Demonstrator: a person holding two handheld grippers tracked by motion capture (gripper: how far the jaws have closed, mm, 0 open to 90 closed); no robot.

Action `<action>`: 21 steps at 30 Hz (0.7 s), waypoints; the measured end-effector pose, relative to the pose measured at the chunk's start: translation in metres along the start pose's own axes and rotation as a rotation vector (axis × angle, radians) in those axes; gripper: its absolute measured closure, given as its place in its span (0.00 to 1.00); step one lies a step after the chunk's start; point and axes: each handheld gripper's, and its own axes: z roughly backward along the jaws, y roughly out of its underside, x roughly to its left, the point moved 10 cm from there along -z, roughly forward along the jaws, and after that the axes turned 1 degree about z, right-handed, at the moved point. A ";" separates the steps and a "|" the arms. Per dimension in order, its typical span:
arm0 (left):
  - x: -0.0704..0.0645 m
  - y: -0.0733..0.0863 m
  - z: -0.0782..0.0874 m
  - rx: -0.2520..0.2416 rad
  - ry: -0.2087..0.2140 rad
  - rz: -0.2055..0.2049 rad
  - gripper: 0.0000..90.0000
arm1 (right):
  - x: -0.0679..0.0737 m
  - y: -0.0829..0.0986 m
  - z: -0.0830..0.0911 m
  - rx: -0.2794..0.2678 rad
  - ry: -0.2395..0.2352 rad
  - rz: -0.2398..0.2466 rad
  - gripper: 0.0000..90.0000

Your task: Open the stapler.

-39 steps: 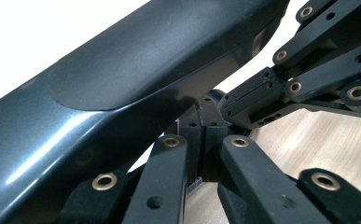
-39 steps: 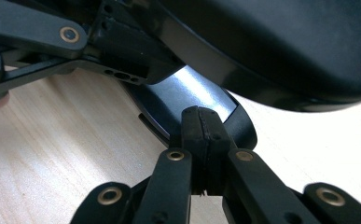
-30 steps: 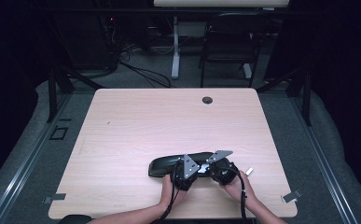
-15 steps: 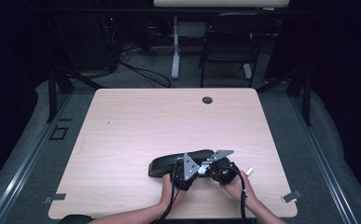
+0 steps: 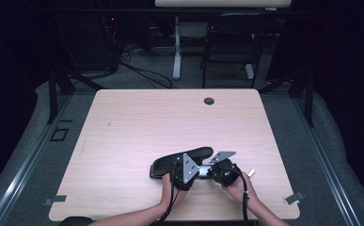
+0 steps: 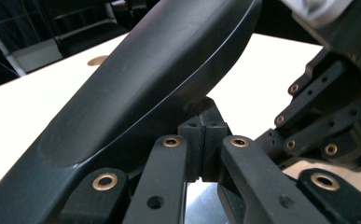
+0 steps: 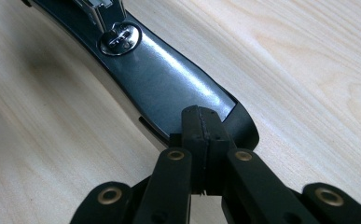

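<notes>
Nearest the person, at 6 o'clock on the table [image 5: 170,117], both hands hold grippers against a black desk stapler [image 5: 179,160].

The left gripper [image 6: 202,135] has its jaws pressed together, tips just under the raised top arm [image 6: 145,79]. Whether anything thin sits between the pads cannot be told.

The right gripper [image 7: 201,126] likewise has its jaws closed flat, resting on the front end of the base plate [image 7: 169,88], with the metal anvil [image 7: 120,38] beyond at 11 o'clock.

Change over the last second is negligible: stapler and both grippers stand as before. Judgement: the stapler is being braced open, base pinned down and arm propped up, with no step completed yet.

Farther off, a cable grommet [image 5: 209,100] sits at 12 o'clock, and a chair [image 5: 226,42] stands behind.
</notes>
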 end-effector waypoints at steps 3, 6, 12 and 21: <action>0.001 -0.005 0.002 -0.013 0.000 -0.001 1.00 | 0.000 0.000 0.000 0.003 0.001 0.003 1.00; 0.002 -0.010 0.004 -0.031 -0.003 -0.007 1.00 | 0.001 -0.001 -0.001 -0.009 -0.008 -0.011 1.00; 0.004 -0.016 0.007 -0.055 -0.013 -0.024 1.00 | 0.001 -0.001 0.000 -0.006 -0.008 -0.011 1.00; 0.007 -0.021 0.010 -0.077 -0.045 -0.035 1.00 | 0.000 0.000 0.000 0.000 -0.022 -0.002 1.00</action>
